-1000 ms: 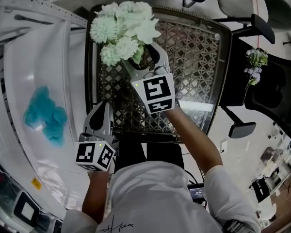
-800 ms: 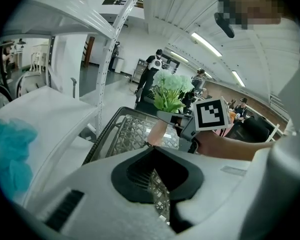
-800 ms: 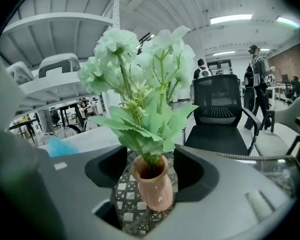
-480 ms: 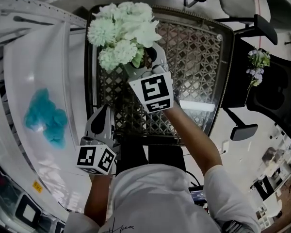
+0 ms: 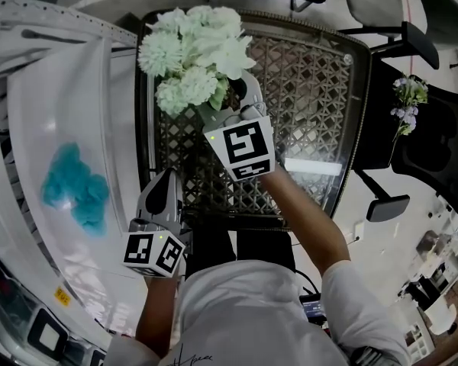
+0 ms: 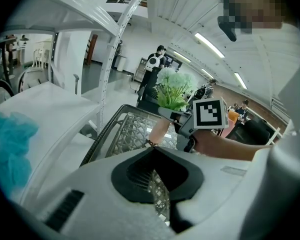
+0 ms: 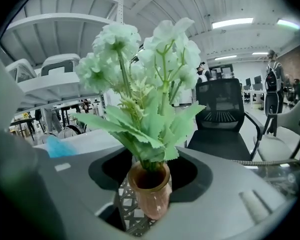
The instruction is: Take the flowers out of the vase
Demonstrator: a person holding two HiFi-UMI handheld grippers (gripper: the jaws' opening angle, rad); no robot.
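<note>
Pale green artificial flowers (image 5: 195, 48) (image 7: 140, 74) stand in a small terracotta vase (image 7: 151, 194) at the far left of a black lattice table (image 5: 305, 90). In the head view the blooms hide most of the vase. My right gripper (image 5: 230, 97) (image 7: 151, 171) reaches under the blooms. Its jaws have just been closing and stand on either side of the vase, with a gap still showing on the left. My left gripper (image 5: 162, 180) (image 6: 154, 149) hovers shut and empty at the table's near left edge. From there it sees the flowers (image 6: 175, 86) and the vase (image 6: 159, 131).
A white shelf unit (image 5: 30, 128) runs along the left, with a teal fluffy thing (image 5: 72, 185) on it. Office chairs (image 5: 382, 6) stand beyond the table. A small purple bouquet (image 5: 403, 101) lies on a dark chair at the right.
The right gripper's jaws have drawn in around the vase beneath the blooms. The left gripper has stayed where it was.
</note>
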